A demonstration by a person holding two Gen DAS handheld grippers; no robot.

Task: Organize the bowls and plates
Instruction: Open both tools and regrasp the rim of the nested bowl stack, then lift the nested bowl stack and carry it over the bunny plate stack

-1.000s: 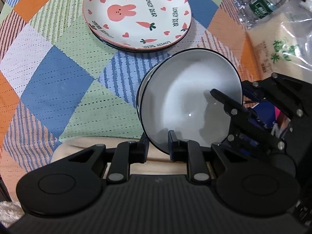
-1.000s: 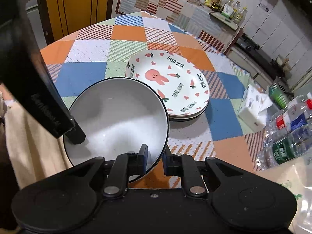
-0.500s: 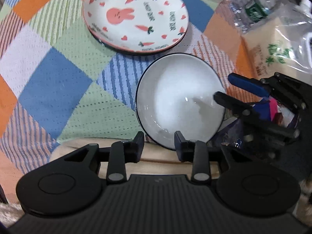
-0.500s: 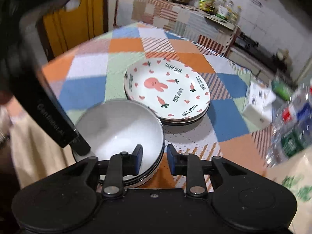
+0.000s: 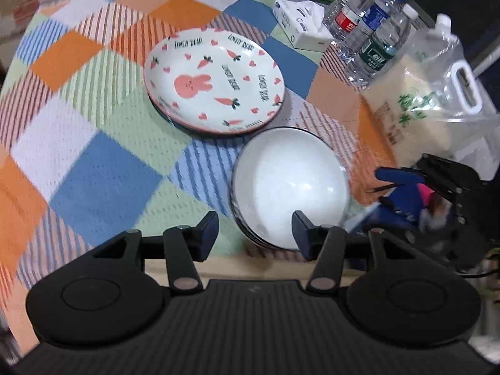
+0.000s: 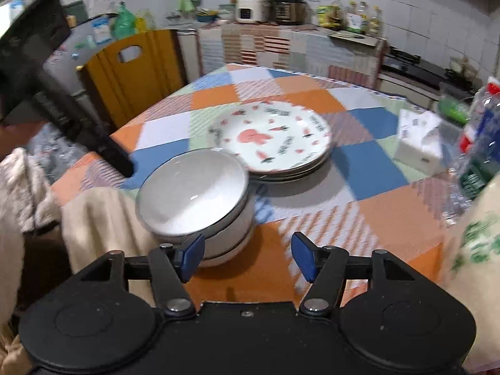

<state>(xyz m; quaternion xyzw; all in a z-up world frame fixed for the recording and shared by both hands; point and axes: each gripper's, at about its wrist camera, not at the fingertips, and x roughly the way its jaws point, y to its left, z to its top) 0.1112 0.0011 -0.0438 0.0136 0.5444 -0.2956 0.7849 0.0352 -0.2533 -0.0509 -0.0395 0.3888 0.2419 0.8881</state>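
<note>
My left claw [image 5: 254,229] and right claw [image 6: 247,254] both gape wide, gripping nothing, beside the stacked white bowls [image 5: 289,184] resting just near the rabbit plates [image 5: 215,79].

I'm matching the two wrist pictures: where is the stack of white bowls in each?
Left wrist: stack of white bowls right of centre, near the table edge.
Right wrist: stack of white bowls left of centre, low.
Shared landmark: rabbit plate just beyond the bowls.
</note>
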